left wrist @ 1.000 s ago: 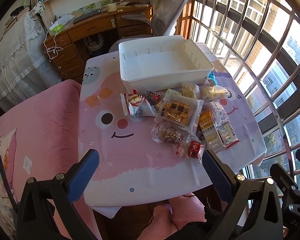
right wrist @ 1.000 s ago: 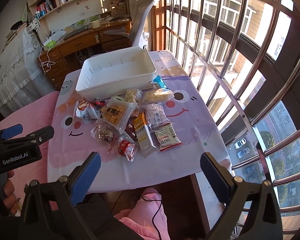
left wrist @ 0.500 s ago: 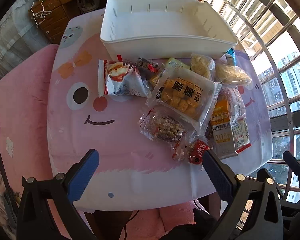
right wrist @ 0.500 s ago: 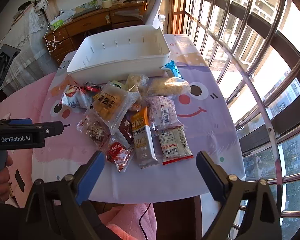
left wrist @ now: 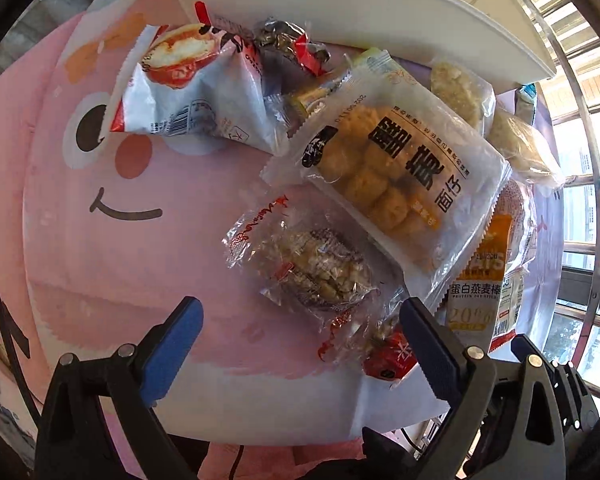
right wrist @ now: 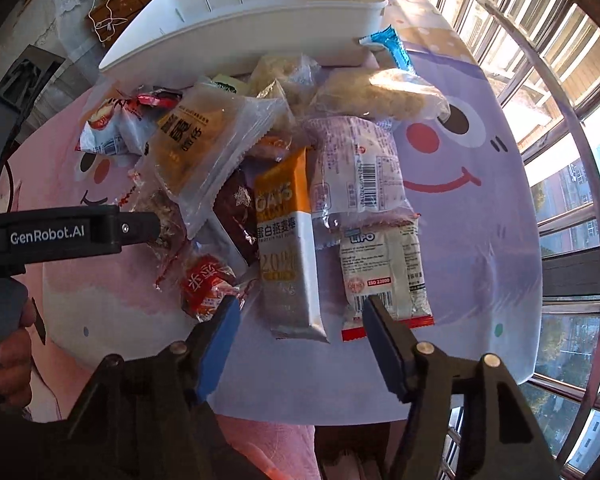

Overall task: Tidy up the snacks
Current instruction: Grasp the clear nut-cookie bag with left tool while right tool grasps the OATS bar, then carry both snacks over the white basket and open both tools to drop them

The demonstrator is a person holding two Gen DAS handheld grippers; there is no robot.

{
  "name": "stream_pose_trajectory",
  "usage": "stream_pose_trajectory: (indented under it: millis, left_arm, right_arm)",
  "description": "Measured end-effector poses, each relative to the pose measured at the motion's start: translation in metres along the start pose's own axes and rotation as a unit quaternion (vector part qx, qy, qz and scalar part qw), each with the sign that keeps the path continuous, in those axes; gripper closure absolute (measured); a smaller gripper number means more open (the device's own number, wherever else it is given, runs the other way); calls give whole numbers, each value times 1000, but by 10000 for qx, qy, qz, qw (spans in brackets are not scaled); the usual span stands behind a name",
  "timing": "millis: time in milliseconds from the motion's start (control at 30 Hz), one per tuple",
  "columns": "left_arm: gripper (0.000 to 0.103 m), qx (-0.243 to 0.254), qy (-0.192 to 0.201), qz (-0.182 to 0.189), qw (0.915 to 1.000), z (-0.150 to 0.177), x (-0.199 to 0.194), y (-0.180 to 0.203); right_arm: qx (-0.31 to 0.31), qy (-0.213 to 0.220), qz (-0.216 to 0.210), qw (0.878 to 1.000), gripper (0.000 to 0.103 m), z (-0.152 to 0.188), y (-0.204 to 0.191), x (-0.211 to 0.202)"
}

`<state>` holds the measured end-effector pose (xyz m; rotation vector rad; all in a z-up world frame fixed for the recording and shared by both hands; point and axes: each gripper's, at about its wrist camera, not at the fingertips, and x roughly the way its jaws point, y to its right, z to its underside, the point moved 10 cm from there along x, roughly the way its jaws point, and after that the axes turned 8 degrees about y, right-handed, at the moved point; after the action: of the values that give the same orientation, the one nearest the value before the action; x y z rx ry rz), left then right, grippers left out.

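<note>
Narrowing: right hand-held gripper (right wrist: 298, 314), jaws just closing astride orange-and-white foil oat bar (right wrist: 288, 248), nothing pinched; centre it. Left hand-held gripper (left wrist: 300, 320) agape.

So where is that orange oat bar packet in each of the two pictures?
Left wrist view: orange oat bar packet at right, partly under the big clear biscuit bag.
Right wrist view: centre, ahead of the right hand-held gripper.
Shared landmark: white tray along the top.

The white plastic bin (left wrist: 380, 12) was cut off by the top edge. A dark maroon foil packet (right wrist: 236, 212) lay mostly buried under other wrappers, its print perhaps a snowflake.
</note>
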<state>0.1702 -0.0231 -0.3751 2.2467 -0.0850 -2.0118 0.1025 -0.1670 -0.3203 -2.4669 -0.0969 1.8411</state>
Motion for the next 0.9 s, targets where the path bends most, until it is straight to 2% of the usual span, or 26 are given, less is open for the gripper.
stream_pose_trajectory:
  millis: [100, 300, 400, 500, 567, 700, 733, 767, 833, 900]
  left_arm:
    - [8, -105, -90, 52, 9999, -3, 12, 3]
    - [24, -257, -366, 131, 9989, -13, 35, 8]
    - [27, -352, -456, 166, 9982, -15, 46, 6]
    - [36, -452, -549, 193, 9973, -18, 57, 5]
    - [38, -487, -500, 181, 9974, -20, 60, 4]
    - [39, -528, -493, 172, 9972, -23, 62, -2]
    - [42, -560, -467, 189, 9972, -24, 62, -4]
    - [48, -608, -438, 206, 9970, -25, 59, -8]
    - [53, -710, -373, 283, 9964, -26, 54, -10]
    - [53, -756, -362, 345, 9959, -26, 55, -13]
  right_arm:
    - [-41, -108, -52, 9999, 46, -1, -1, 8]
    - [-81, -266, -335, 9991, 53, -5, -8, 22]
    - [-125, -361, -399, 9985, 59, -10, -9, 28]
    - [-130, -434, -410, 9981, 66, -11, -13, 35]
    - [-107, -490, -430, 9978, 73, -14, -14, 40]
    - [-63, -542, -523, 9971, 78, -20, -23, 48]
    - [-59, -546, -558, 9969, 83, -21, -25, 49]
    - [-67, -548, -573, 9968, 84, -25, -24, 51]
    - [-87, -545, -544, 9970, 84, -27, -28, 54]
    - [-60, -547, -518, 9971, 85, -28, -31, 56]
